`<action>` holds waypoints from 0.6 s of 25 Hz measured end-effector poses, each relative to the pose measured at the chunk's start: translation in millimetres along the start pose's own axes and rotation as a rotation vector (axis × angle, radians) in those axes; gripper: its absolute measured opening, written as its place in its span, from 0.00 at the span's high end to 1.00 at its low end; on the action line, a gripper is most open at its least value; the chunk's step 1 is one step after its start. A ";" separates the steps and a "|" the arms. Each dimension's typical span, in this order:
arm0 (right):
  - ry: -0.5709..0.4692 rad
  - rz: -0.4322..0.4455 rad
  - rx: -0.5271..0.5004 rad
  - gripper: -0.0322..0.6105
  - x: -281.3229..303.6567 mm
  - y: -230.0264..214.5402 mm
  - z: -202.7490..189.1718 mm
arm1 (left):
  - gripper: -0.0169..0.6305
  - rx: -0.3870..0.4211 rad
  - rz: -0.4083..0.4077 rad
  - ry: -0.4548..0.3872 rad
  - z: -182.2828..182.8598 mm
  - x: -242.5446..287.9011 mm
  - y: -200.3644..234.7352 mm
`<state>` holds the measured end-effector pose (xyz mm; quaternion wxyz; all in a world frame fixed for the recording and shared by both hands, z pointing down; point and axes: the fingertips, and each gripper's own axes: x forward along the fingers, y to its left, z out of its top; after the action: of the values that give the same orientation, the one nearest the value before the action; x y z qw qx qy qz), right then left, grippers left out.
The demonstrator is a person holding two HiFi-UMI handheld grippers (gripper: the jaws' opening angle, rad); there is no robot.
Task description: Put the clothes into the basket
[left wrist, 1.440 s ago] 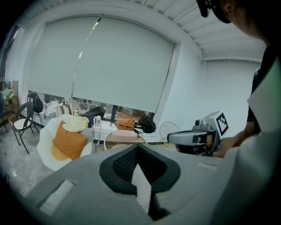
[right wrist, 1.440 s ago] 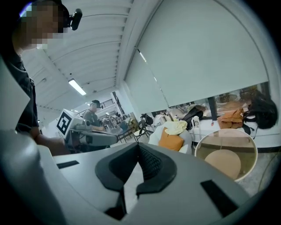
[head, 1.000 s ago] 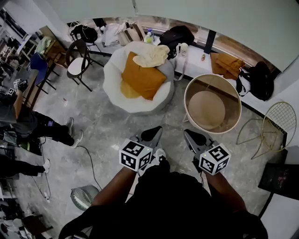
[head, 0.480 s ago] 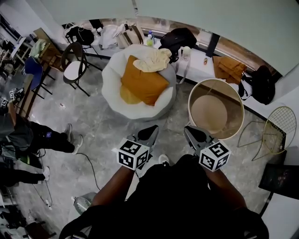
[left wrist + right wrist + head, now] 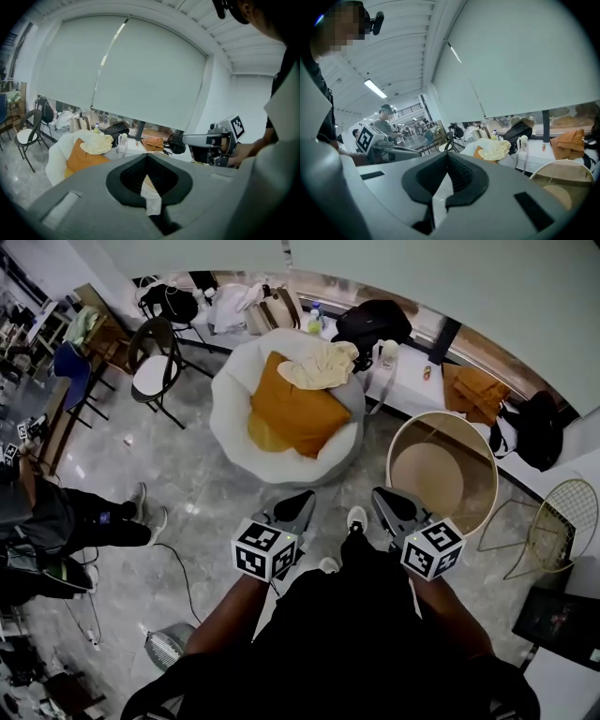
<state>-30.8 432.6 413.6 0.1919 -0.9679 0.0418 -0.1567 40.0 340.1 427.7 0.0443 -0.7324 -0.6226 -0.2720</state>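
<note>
The left gripper (image 5: 300,503) and right gripper (image 5: 385,500) are held with fingers pressed together, empty; yellow clothes (image 5: 324,363) are draped on the far beanbag (image 5: 232,395), left of the basket (image 5: 394,457).

Grey polished floor (image 5: 206,493) spreads under a white beanbag (image 5: 230,413), with a black chair (image 5: 153,374) to its left. A pale blind (image 5: 140,70) covers the wide window above a low white ledge (image 5: 410,392). A wire chair (image 5: 560,517) stands far right. A strip light (image 5: 376,88) glows overhead.
</note>
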 end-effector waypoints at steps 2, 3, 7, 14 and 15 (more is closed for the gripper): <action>0.006 0.016 0.003 0.93 15.4 -10.3 9.3 | 0.98 -0.009 0.019 0.005 8.1 7.8 12.8; 0.007 0.025 0.005 0.93 23.1 -15.7 15.5 | 0.98 -0.014 0.028 0.007 13.7 12.3 18.8; -0.005 0.058 -0.002 0.93 49.6 -40.9 44.5 | 0.98 -0.008 0.058 -0.008 43.1 36.9 38.7; 0.016 0.106 -0.003 0.93 92.5 -94.7 79.6 | 0.98 -0.025 0.108 -0.036 93.7 88.1 69.8; 0.019 0.115 -0.004 0.93 98.0 -101.7 83.8 | 0.98 -0.025 0.115 -0.032 97.8 95.1 73.3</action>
<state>90.9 542.6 407.4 0.1983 -0.9628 0.0993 -0.1543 149.5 447.8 408.0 0.0406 -0.7718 -0.5766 -0.2649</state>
